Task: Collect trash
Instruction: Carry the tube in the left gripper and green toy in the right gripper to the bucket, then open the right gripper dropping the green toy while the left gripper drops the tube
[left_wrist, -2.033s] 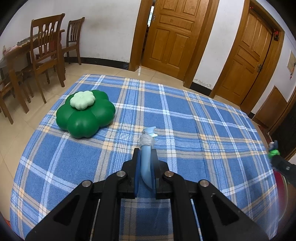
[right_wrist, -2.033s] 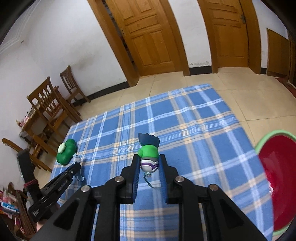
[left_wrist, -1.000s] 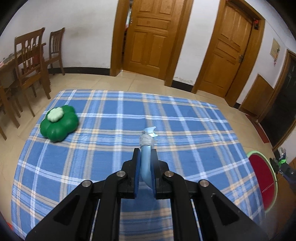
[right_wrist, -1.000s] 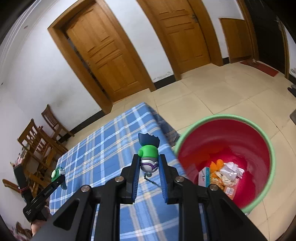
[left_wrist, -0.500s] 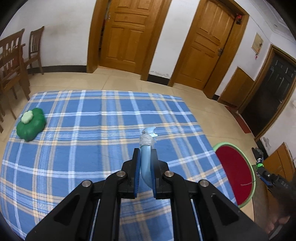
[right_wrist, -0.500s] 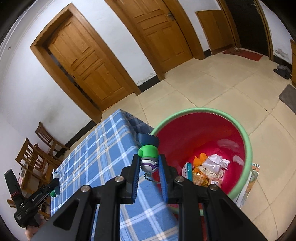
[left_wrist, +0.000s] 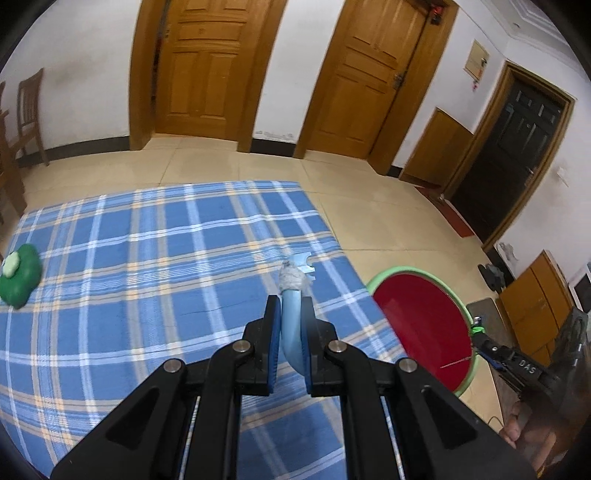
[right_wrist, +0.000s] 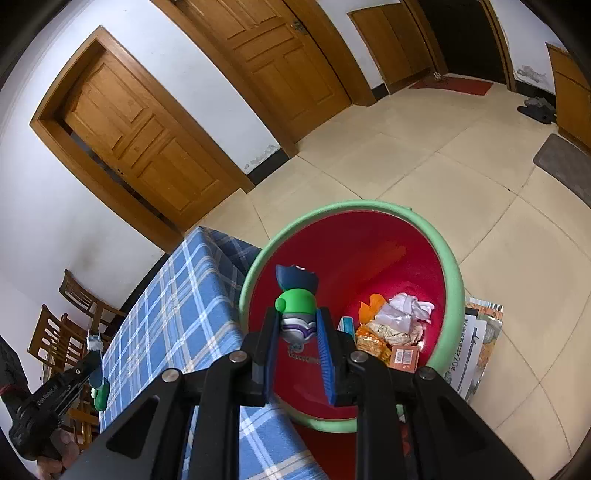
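Right wrist view: the right gripper (right_wrist: 298, 325) pinches a small toy figure (right_wrist: 297, 314) between its blue pads, the green body and dark blue top of the figure projecting beyond the fingertips. Directly ahead of and below these fingertips lies the open mouth of the red bin (right_wrist: 452, 266) with a green rim; the held figure appears to sit over the near part of the opening, not over the plaid cloth (right_wrist: 177, 317) that runs to the left of the gripper. Wrappers and crumpled paper (right_wrist: 402, 317) lie at the bottom of the bin, ahead and to the right of the fingertips. Left wrist view: the left gripper (left_wrist: 291, 325) is pressed together on a light blue curved piece (left_wrist: 291, 325) with a grey-wrapped end, which juts forward past the pads. This gripper is over the plaid cloth, with the bin ahead and to its right, just off the cloth edge. A green flower-shaped object (left_wrist: 18, 275) rests far to the left on the cloth. The step in hand is judged to be the deposit stage for the right hand. The next move calls for spreading the right jaws once the figure is clear of the rim, so that it drops inside. The left hand is judged to need further travel to the right before its release.
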